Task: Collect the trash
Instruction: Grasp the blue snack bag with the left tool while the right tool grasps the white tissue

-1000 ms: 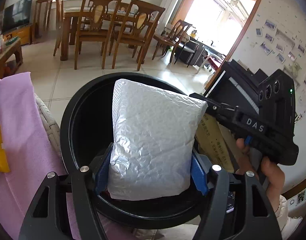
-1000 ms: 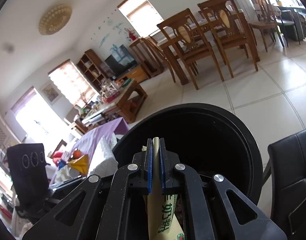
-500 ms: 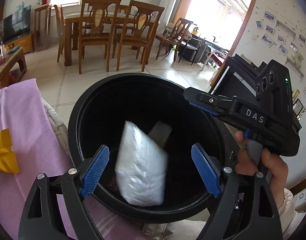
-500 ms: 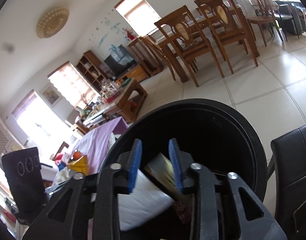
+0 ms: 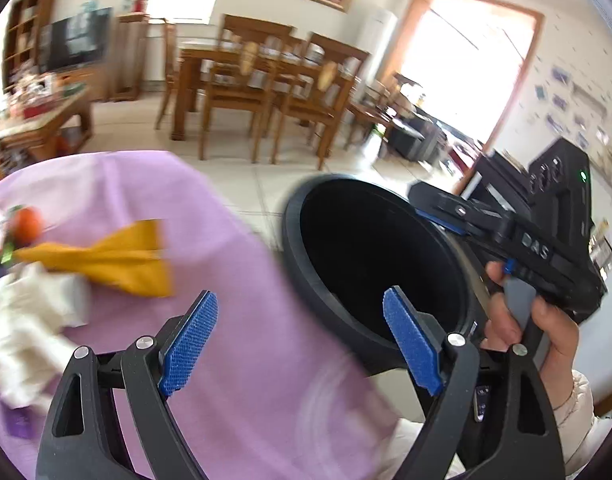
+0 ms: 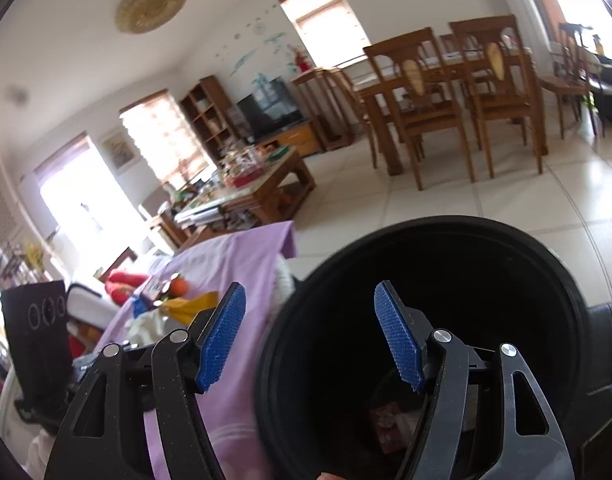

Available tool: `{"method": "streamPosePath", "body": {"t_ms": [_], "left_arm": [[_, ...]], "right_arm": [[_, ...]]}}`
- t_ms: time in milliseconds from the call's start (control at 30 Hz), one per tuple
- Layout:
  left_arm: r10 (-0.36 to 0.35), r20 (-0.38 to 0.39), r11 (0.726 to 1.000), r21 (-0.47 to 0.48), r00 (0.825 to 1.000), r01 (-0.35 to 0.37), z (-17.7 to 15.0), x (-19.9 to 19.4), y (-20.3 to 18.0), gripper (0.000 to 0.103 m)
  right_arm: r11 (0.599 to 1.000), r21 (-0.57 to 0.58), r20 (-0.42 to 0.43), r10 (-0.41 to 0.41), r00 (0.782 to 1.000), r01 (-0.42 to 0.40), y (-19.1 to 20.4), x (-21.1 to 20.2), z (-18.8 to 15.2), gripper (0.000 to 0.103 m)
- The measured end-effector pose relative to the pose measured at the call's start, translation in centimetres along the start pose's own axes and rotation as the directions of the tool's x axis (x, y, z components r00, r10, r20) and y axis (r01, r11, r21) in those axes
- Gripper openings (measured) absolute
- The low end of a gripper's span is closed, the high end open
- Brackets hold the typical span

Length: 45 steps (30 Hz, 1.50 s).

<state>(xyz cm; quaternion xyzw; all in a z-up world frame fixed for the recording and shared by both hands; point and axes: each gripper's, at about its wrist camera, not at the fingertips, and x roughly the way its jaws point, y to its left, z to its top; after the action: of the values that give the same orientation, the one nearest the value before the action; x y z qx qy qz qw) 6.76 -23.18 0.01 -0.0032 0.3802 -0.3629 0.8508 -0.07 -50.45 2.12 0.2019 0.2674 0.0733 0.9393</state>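
1. Your left gripper (image 5: pixel 298 344) is wide open w/ nothing between the pads. It hangs over the purple cloth (image 5: pixel 242 280), just left of the black bin (image 5: pixel 306 248).
2. Your right gripper (image 6: pixel 310 336) has its jaws opening, also empty. Its right pad sits over the bin's mouth, its left pad over the cloth edge.
3. Trash left to collect lies on the cloth, left of and beyond both grippers: a yellow wrapper (image 5: pixel 106 260) and, nearer you, a crumpled white tissue (image 5: pixel 30 320).
4. The wrapper's long axis runs roughly left-right across the left wrist view, pointed end to the left, broad end toward the bin.
5. Left gripper looks nearer that pile; the right one is on the bin side, so I'd judge the left hand the better pick for the next grab.
6. An orange (image 5: pixel 26 222) sits just beyond the wrapper's tip. Prob. not trash, so steer clear of it.
7. Bin interior is dark; some packaging shows at the bottom in the right wrist view.
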Motion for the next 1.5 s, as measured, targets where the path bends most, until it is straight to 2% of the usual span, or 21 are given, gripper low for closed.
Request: {"method": "streamPosePath", "body": {"t_ms": [200,267,367,433,533,667,733,833,900,933,1000,1067,1133,1167,1200,1233,1300,1500], "left_arm": [[0.121,0.071,0.988,-0.108,0.99,-0.113,-0.5,-4.7,7.5,0.084],[0.18,0.09,0.976,-0.144,0.979,-0.166,-0.8,-6.0,10.3,0.084],[0.302,0.092,0.942,-0.178,0.949,-0.283,-0.8,-7.4,14.6,0.084],[0.356,0.075,0.923,-0.181,0.931,-0.339,-0.5,-7.5,16.7,0.084],[0.368,0.053,0.918,-0.176,0.928,-0.354,0.3,-6.8,19.0,0.084],[0.373,0.024,0.92,-0.135,0.927,-0.367,1.3,-5.1,20.1,0.084],[0.362,0.015,0.925,-0.131,0.932,-0.357,1.6,-4.5,20.8,0.084],[0.344,0.007,0.929,-0.146,0.939,-0.339,1.6,-3.9,21.6,0.083],[0.339,0.004,0.93,-0.149,0.941,-0.335,0.9,-3.9,21.6,0.072],[0.324,-0.006,0.934,-0.156,0.946,-0.321,1.0,-3.7,21.9,0.064],[0.301,-0.015,0.939,-0.168,0.953,-0.299,0.8,-3.4,22.0,0.057],[0.307,-0.029,0.937,-0.165,0.951,-0.308,0.3,-3.4,22.2,0.043],[0.298,-0.022,0.937,-0.184,0.954,-0.297,0.2,-3.7,22.5,0.042],[0.296,-0.018,0.936,-0.194,0.955,-0.293,0.2,-3.8,22.7,0.041],[0.293,-0.011,0.936,-0.201,0.956,-0.29,-0.2,-4.0,22.7,0.04],[0.292,-0.003,0.935,-0.206,0.956,-0.287,-0.3,-4.3,22.6,0.04],[0.29,0.02,0.936,-0.216,0.957,-0.279,-0.4,-4.9,22.5,0.039],[0.277,0.099,0.942,-0.226,0.956,-0.25,-0.2,-7.2,21.3,0.038]], "right_arm": [[0.993,-0.099,-0.076,0.056,0.996,-0.063,6.7,4.5,-0.6,0.067],[0.987,-0.127,-0.116,0.083,0.99,-0.098,8.9,6.0,-1.3,0.067],[0.973,-0.174,-0.195,0.118,0.974,-0.152,12.9,8.7,-2.5,0.067],[0.961,-0.2,-0.24,0.138,0.961,-0.188,15.4,10.4,-3.3,0.078],[0.944,-0.247,-0.291,0.144,0.946,-0.219,19.0,12.8,-4.9,0.078],[0.928,-0.284,-0.352,0.134,0.927,-0.242,21.8,15.2,-6.4,0.078],[0.92,-0.305,-0.371,0.124,0.92,-0.246,23.3,16.2,-7.0,0.082],[0.908,-0.343,-0.389,0.095,0.916,-0.24,25.2,17.7,-7.8,0.082],[0.907,-0.347,-0.392,0.09,0.915,-0.238,25.6,18.2,-7.9,0.082],[0.908,-0.343,-0.396,0.093,0.914,-0.241,25.8,18.5,-7.9,0.082],[0.908,-0.34,-0.409,0.092,0.908,-0.245,26.1,19.3,-8.0,0.082],[0.908,-0.33,-0.427,0.101,0.898,-0.259,26.2,19.8,-8.0,0.071],[0.911,-0.319,-0.441,0.102,0.892,-0.261,26.3,20.4,-7.9,0.037],[0.914,-0.312,-0.441,0.102,0.892,-0.259,26.3,20.5,-7.8,0.029],[0.915,-0.306,-0.439,0.108,0.892,-0.262,26.3,20.5,-7.7,0.012],[0.916,-0.302,-0.434,0.112,0.894,-0.262,26.3,20.4,-7.7,0.007],[0.917,-0.301,-0.412,0.12,0.903,-0.26,26.2,19.9,-7.4,0.004],[0.927,-0.261,-0.31,0.185,0.933,-0.27,24.5,16.5,-5.8,0.004]]}}
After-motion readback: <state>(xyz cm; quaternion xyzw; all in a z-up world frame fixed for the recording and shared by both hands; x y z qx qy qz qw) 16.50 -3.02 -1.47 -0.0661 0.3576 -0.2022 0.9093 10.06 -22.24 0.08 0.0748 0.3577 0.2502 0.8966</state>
